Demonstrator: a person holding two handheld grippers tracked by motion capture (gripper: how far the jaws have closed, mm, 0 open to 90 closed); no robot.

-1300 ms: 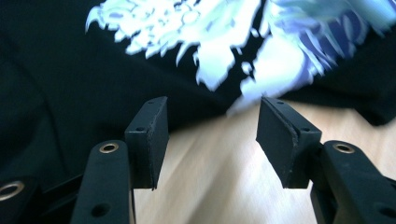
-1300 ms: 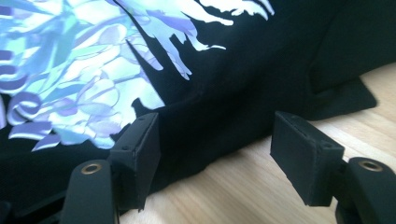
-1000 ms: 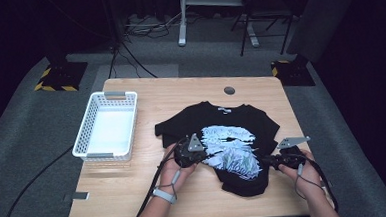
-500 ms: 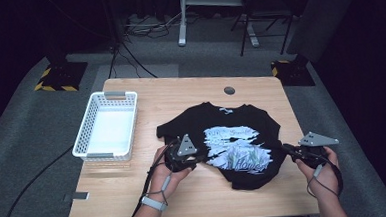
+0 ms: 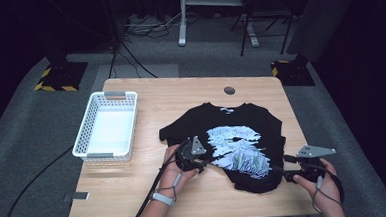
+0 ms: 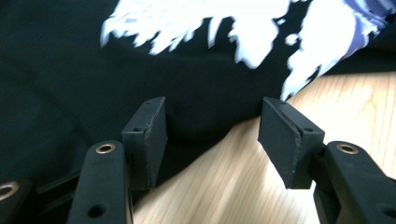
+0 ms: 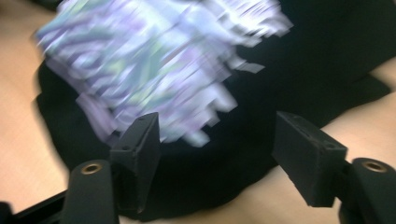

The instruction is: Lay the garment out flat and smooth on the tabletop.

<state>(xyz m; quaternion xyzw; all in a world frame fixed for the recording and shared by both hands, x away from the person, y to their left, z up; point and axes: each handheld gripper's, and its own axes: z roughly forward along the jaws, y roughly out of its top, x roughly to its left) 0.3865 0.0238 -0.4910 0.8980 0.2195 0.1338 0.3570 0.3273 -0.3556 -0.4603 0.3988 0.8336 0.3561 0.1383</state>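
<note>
Both claws have just opened, releasing the black T-shirt (image 5: pixel 233 141), now folded shorter

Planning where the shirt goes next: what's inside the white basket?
The white basket shows a bare white floor, nothing in it. The inner face of its near wall is hidden from the high view.

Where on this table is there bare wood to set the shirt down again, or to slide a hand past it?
Bare wood runs along the far edge of the table beyond the black T-shirt, between the white basket and the shirt, and along the near edge left of the left gripper. It is crowded at the near right: shirt hem, right gripper, table corner.
</note>
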